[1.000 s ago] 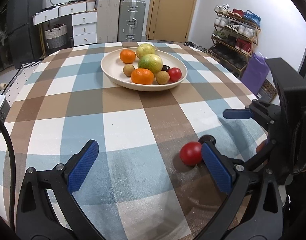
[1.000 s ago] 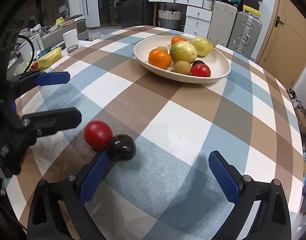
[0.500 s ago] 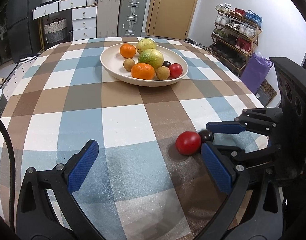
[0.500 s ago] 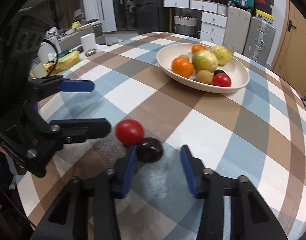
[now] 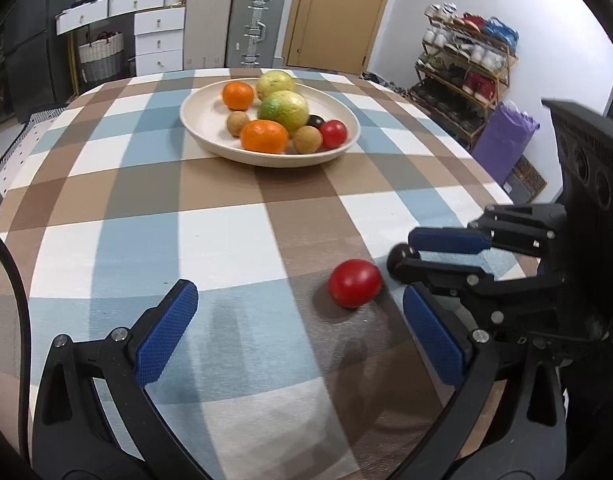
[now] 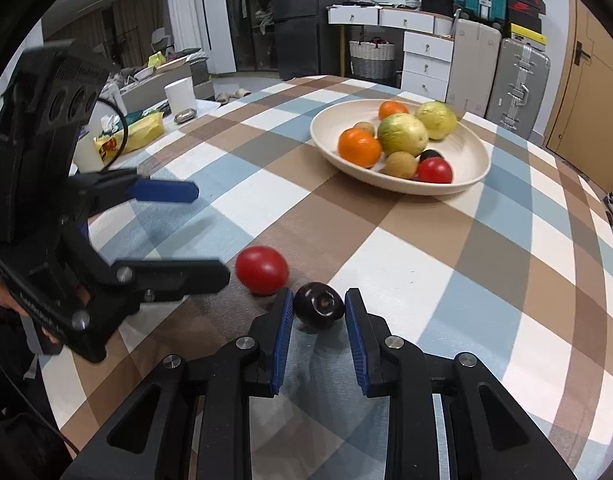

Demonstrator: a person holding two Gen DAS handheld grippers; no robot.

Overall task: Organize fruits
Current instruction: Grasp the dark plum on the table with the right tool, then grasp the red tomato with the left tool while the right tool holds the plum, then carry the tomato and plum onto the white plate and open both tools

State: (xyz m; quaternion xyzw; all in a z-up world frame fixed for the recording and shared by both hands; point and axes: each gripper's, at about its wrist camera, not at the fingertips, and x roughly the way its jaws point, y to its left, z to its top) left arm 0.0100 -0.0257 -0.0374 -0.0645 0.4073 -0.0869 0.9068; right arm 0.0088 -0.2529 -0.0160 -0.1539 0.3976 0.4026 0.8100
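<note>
A dark purple fruit (image 6: 319, 305) lies on the checked tablecloth between the pads of my right gripper (image 6: 319, 310), which is shut on it. It also shows in the left wrist view (image 5: 398, 261), mostly hidden by the right gripper (image 5: 406, 258). A loose red tomato (image 5: 354, 282) sits just left of it, also in the right wrist view (image 6: 261, 269). My left gripper (image 5: 306, 320) is open and empty, with the tomato just beyond its right finger. A cream bowl (image 5: 210, 136) at the far side holds oranges, green fruits, brown fruits and a tomato.
The round table's edge runs close on the right in the left wrist view. Beyond the far left edge in the right wrist view are a white cup (image 6: 180, 94) and a yellow packet (image 6: 130, 136). A shoe rack (image 5: 462, 80) and suitcases stand behind the table.
My right gripper has closed from wide open onto the dark purple fruit. The left gripper has drifted slightly; the red tomato stays in place.
</note>
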